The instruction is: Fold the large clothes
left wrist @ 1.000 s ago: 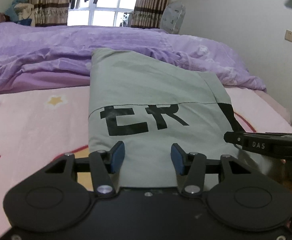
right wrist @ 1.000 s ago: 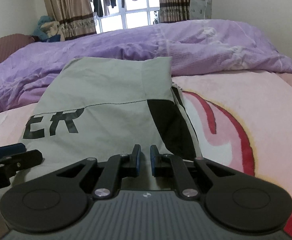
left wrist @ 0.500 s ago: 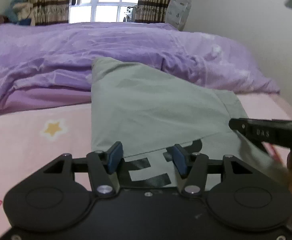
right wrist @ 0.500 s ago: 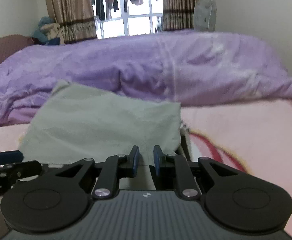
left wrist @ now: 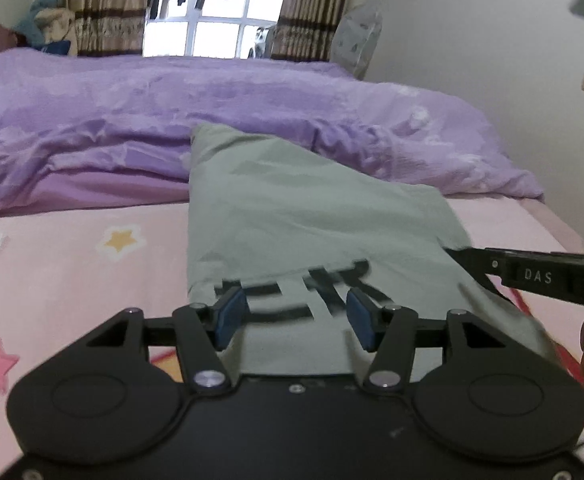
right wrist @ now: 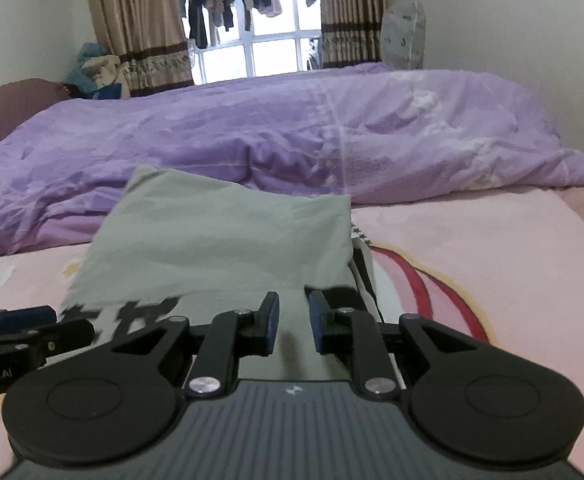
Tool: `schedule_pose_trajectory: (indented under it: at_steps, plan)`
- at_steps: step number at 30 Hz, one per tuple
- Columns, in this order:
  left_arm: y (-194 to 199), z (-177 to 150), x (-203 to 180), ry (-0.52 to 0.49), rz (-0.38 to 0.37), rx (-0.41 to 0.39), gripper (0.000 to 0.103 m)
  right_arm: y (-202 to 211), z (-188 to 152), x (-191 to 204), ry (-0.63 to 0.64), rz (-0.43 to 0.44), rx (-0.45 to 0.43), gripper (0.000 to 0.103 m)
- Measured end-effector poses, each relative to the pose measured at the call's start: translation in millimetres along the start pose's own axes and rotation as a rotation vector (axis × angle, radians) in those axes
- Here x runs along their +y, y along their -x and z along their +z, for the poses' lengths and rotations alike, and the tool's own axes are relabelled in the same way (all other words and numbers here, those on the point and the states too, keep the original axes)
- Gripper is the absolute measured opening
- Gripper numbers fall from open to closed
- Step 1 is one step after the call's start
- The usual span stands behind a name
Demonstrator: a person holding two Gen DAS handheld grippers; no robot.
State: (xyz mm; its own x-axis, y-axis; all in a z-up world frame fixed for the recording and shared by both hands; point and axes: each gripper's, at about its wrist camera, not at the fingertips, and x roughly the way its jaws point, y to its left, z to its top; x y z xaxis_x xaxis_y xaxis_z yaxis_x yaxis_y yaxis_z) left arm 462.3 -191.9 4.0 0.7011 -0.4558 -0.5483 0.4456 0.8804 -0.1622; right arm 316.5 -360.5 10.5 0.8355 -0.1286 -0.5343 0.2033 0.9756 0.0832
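A grey-green garment (left wrist: 292, 216) with black letters lies folded into a long strip on the pink bedsheet; it also shows in the right wrist view (right wrist: 228, 240). Its near part is folded up over the lettering. My left gripper (left wrist: 296, 316) is open, its blue pads apart above the garment's near edge, holding nothing. My right gripper (right wrist: 294, 320) is open with a narrower gap, over the garment's near right part, with no cloth between the pads. The right gripper shows from the side in the left wrist view (left wrist: 532, 276). The left gripper shows at the left edge of the right wrist view (right wrist: 28, 332).
A rumpled purple duvet (right wrist: 292, 136) lies across the bed just beyond the garment. The pink sheet (left wrist: 72, 264) with stars shows on both sides. A window with curtains and hanging clothes (right wrist: 252, 12) is at the back, and a wall (left wrist: 492, 40) to the right.
Both grippers have moved forward and up along the garment. The right gripper's pads have opened from a narrow gap to a wider one. The lettering is now partly covered by folded cloth.
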Motion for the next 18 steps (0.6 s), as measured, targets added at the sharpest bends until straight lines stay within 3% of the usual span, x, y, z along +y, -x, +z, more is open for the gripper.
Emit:
schedule_pose_trajectory:
  at_steps: [5,8,11,13,15,18]
  plan:
    - [59.1,-33.0,-12.1,0.011,-0.033,-0.036,0.058,48.9,-23.2,3.1,0.018,0.026,-0.029,0.026]
    - [75.2,-56.9,-15.3,0.026,-0.065,-0.004,0.058,68.0,-43.1,3.4,0.028,0.042,-0.019,0.027]
    - [64.0,-78.4,-11.5,0.076,-0.082,0.096,0.057,70.0,-65.6,1.0,0.017,0.039,0.030,0.027]
    - [59.8,-89.5,-16.5,0.027,-0.028,0.072,0.062,63.7,-77.7,-3.0,-0.001,0.033,0.071,0.027]
    - [51.5,-92.4,-14.9,0.037,-0.021,0.092,0.069,56.0,-88.9,-7.1,-0.018,0.037,0.102,0.027]
    - [44.7,-92.1,-10.6,0.052,-0.034,0.106,0.070,52.2,-100.1,-8.5,-0.006,0.041,0.082,0.027]
